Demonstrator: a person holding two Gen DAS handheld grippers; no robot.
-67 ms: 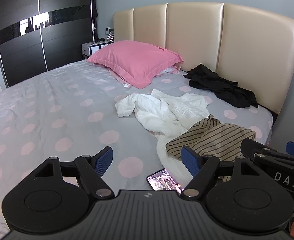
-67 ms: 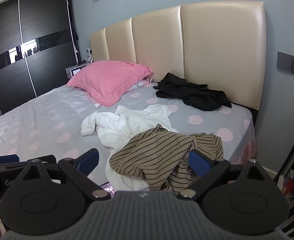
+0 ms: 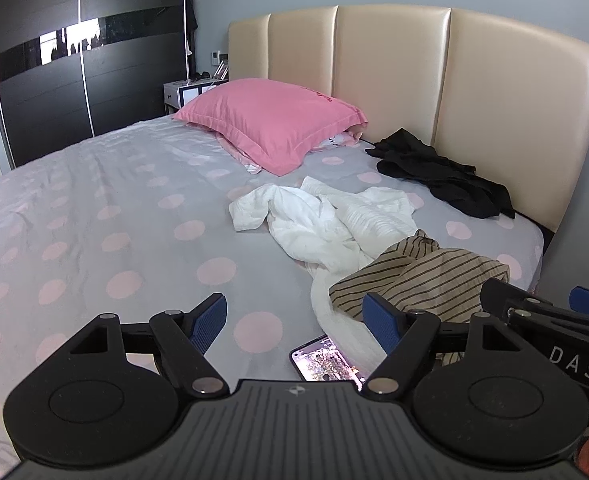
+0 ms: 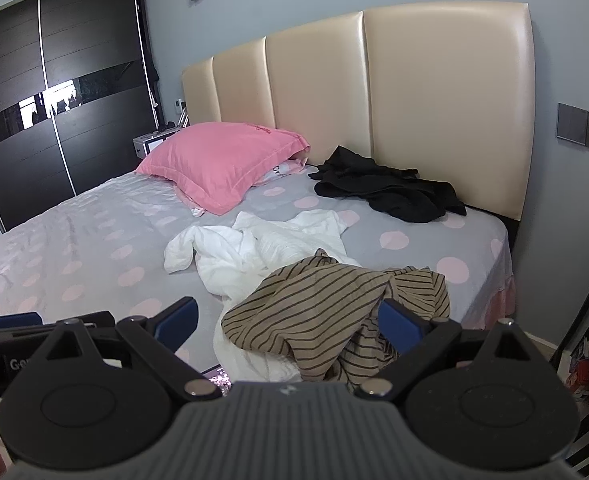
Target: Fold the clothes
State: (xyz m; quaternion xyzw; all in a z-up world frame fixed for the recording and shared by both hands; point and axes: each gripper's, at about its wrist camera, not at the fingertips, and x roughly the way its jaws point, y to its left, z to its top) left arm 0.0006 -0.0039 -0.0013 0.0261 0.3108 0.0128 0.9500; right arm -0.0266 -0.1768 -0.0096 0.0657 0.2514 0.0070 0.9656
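Three crumpled garments lie on the bed's right side. A beige striped garment (image 3: 426, 276) (image 4: 326, 308) is nearest, partly over a white garment (image 3: 326, 224) (image 4: 254, 248). A black garment (image 3: 442, 172) (image 4: 390, 188) lies by the headboard. My left gripper (image 3: 296, 320) is open above the sheet, left of the striped garment, holding nothing. My right gripper (image 4: 290, 320) is open just short of the striped garment, which shows between its blue pads. The right gripper also shows at the right edge of the left wrist view.
A phone (image 3: 326, 364) with a lit screen lies on the grey dotted sheet (image 3: 94, 220) at the near edge. A pink pillow (image 3: 270, 124) rests by the beige headboard (image 3: 390, 80). A dark wardrobe (image 3: 74, 72) and a nightstand (image 3: 186, 92) stand left; a wall socket (image 4: 578, 124) is right.
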